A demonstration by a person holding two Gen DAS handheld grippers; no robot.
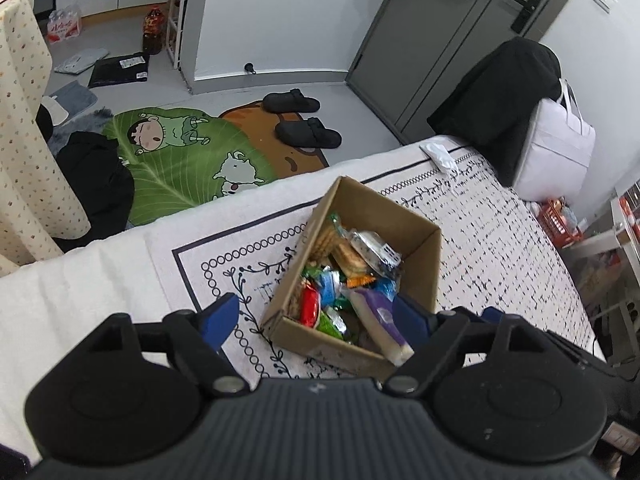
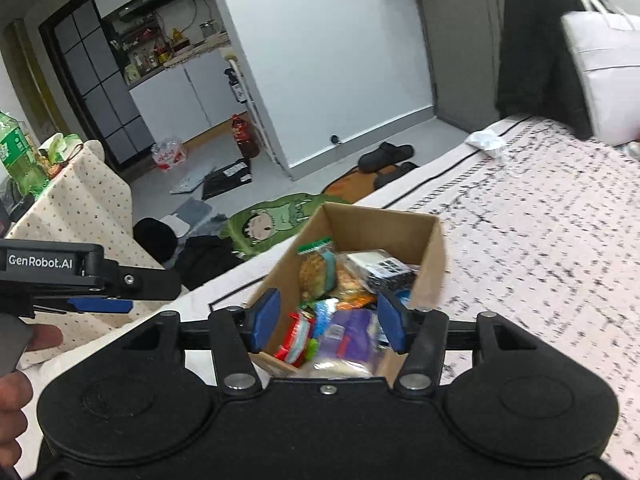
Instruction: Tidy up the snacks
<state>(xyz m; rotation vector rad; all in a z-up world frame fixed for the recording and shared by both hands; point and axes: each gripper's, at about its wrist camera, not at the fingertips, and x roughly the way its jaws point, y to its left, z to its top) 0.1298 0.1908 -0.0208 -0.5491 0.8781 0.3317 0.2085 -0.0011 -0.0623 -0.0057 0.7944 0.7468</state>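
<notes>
Blue pads on your left gripper and right gripper stand released, holding nothing, above the cardboard box. Snacks fill it on the patterned cloth; sorting looks nearly complete.

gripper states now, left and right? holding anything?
Left gripper: open, holding nothing, above the brown cardboard box of snack packets.
Right gripper: open, holding nothing, above the same box.
</notes>
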